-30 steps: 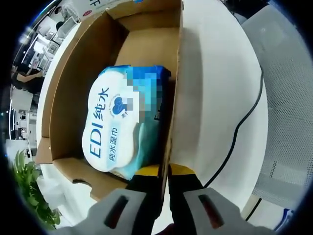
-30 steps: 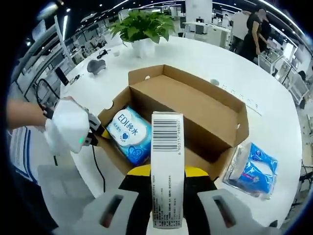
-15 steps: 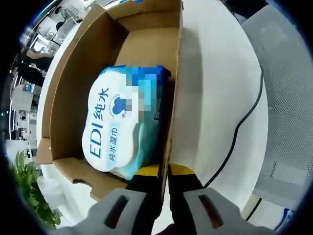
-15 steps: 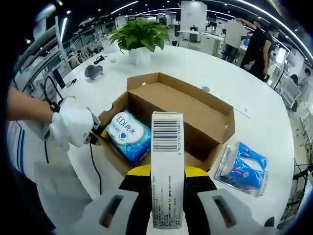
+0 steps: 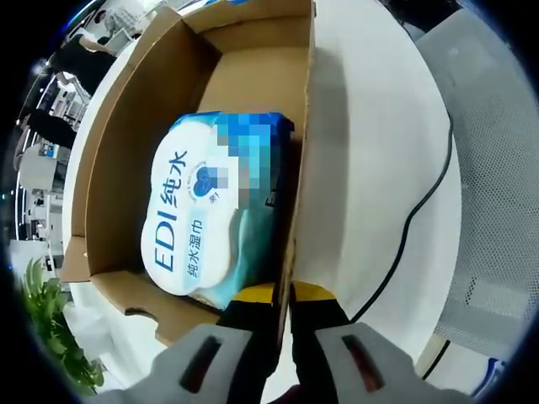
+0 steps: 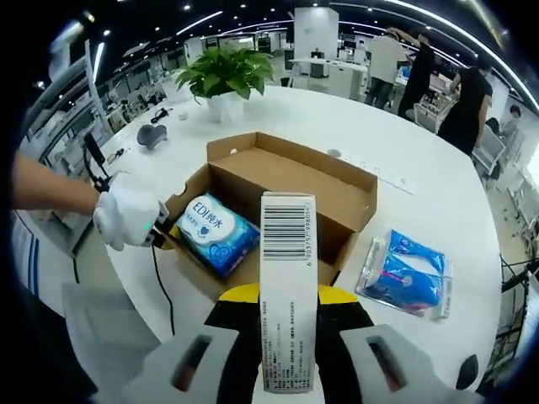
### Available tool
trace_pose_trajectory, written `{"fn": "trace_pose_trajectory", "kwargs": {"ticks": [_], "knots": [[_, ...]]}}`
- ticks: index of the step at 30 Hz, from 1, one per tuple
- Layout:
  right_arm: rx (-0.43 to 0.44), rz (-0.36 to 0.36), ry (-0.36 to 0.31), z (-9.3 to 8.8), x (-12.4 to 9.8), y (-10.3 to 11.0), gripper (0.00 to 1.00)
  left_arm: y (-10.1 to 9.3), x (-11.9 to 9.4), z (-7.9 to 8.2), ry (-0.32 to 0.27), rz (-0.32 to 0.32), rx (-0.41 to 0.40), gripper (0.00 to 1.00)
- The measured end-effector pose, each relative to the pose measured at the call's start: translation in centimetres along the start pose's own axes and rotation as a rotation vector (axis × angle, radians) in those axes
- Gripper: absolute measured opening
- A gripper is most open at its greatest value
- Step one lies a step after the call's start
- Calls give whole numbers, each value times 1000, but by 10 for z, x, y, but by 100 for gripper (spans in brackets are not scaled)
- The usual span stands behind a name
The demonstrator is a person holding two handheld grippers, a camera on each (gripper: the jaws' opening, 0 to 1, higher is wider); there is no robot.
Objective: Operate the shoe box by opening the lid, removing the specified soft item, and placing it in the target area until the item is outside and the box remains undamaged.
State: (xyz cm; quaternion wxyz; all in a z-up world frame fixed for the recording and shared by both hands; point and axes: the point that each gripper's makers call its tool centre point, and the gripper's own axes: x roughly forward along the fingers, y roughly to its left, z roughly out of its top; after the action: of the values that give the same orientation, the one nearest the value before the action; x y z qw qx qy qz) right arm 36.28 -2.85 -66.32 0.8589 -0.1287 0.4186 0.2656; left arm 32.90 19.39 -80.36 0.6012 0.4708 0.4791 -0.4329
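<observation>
Right gripper view: right gripper (image 6: 287, 303) jaws clamp white carton (image 6: 288, 278).

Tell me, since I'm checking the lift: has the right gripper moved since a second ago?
Yes. Shut on the barcoded carton, the right gripper has drawn back from the shoe box, which now looks smaller and farther off on the table.

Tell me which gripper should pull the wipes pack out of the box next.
Left, probably. The left gripper is shut on the box wall right beside the wipes pack, while the right gripper is shut on a white carton, farther back.
</observation>
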Motion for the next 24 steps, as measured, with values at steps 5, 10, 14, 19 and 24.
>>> {"fn": "trace_pose_trajectory", "kwargs": {"ticks": [5, 10, 14, 19, 24], "knots": [[8, -6, -14, -1, -6, -3, 18, 0, -1, 0, 1, 2, 1, 4], [28, -21, -17, -6, -12, -12, 18, 0, 0, -1, 3, 0, 0, 4], [50, -43, -21, -11, -18, -22, 18, 0, -1, -1, 3, 1, -1, 4], [74, -73, -19, -20, -25, -35, 18, 0, 0, -1, 3, 2, -1, 4], [100, -97, -13, -31, -31, -47, 18, 0, -1, -1, 4, 1, -2, 4]]}}
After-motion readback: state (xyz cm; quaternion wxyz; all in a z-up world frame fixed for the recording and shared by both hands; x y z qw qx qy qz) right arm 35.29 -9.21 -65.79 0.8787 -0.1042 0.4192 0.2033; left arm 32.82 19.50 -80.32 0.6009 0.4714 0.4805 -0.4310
